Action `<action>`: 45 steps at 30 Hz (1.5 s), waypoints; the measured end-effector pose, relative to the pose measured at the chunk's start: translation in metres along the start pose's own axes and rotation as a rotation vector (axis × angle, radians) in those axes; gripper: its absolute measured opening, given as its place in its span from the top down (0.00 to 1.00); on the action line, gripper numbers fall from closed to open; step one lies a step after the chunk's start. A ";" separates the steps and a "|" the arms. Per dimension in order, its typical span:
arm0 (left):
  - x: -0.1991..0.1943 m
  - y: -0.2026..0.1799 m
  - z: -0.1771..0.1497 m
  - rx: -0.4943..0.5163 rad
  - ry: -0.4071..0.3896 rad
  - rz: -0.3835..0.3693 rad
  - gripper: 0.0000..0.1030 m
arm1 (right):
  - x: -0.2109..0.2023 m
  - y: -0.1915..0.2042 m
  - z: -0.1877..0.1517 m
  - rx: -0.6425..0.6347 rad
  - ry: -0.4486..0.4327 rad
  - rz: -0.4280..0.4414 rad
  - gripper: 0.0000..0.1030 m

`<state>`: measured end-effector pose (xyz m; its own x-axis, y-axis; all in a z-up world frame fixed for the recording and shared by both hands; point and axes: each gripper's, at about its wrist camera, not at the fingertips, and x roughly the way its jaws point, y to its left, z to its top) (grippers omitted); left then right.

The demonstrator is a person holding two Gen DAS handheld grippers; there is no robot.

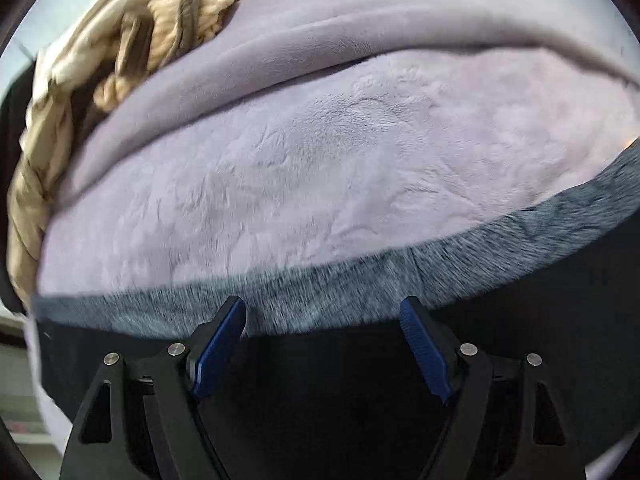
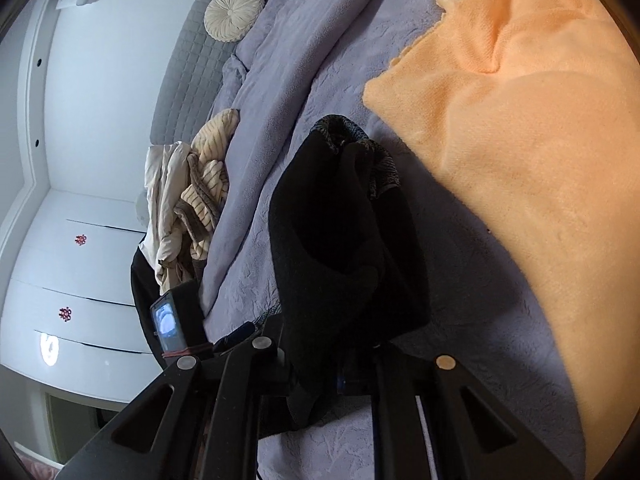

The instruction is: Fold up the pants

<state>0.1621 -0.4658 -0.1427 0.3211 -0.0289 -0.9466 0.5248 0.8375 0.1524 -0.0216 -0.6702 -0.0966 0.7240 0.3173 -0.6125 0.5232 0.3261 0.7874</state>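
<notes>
your left tongs (image 1: 322, 322) stand spread above the black fleece-lined pants (image 1: 320, 360), gripping nothing. your right tongs (image 2: 332, 364) are pinching a bunched fold of the pants (image 2: 332, 240), lifted over the lilac plush bedspread (image 2: 280, 120) beside the orange towel (image 2: 520, 160).

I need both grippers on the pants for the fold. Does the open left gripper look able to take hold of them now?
Probably yes: the left gripper is open, the black pants lie directly beneath its fingers, and nothing covers them.
</notes>
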 end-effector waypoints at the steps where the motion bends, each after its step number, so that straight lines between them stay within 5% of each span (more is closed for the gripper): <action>1: -0.007 0.008 -0.011 -0.031 0.008 -0.049 0.22 | -0.002 0.003 -0.001 -0.012 0.000 -0.007 0.87; 5: -0.011 -0.001 -0.047 0.003 0.036 -0.132 0.21 | -0.007 0.030 -0.006 -0.088 -0.006 -0.020 0.87; 8: -0.007 -0.010 -0.064 0.083 -0.002 -0.103 0.21 | 0.002 0.060 -0.013 -0.184 0.022 -0.051 0.87; 11: -0.016 0.017 -0.060 0.017 0.034 -0.202 0.21 | 0.003 0.095 -0.022 -0.266 0.010 -0.065 0.87; 18: -0.044 0.144 -0.080 -0.125 0.014 -0.212 0.21 | 0.047 0.199 -0.078 -0.541 0.041 -0.197 0.87; 26: -0.037 0.299 -0.127 -0.271 0.047 -0.070 0.21 | 0.204 0.251 -0.213 -0.815 0.238 -0.434 0.86; 31: -0.025 0.352 -0.138 -0.318 0.075 -0.043 0.21 | 0.262 0.255 -0.282 -1.033 0.244 -0.753 0.71; 33: -0.026 0.361 -0.136 -0.330 0.067 -0.045 0.21 | 0.256 0.269 -0.295 -1.084 0.237 -0.742 0.54; 35: -0.028 0.365 -0.129 -0.334 0.054 -0.060 0.21 | 0.237 0.286 -0.302 -1.100 0.241 -0.654 0.49; 39: -0.042 0.346 -0.138 -0.317 0.029 -0.141 0.21 | 0.183 0.279 -0.263 -0.799 0.276 -0.369 0.47; 45: -0.035 0.279 -0.118 -0.217 0.108 -0.428 0.21 | 0.141 0.165 -0.179 -0.122 0.261 -0.218 0.47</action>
<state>0.2045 -0.1670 -0.1004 0.0232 -0.3480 -0.9372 0.4114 0.8577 -0.3083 0.0861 -0.4124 -0.0657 0.4536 0.4406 -0.7747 0.5840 0.5097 0.6318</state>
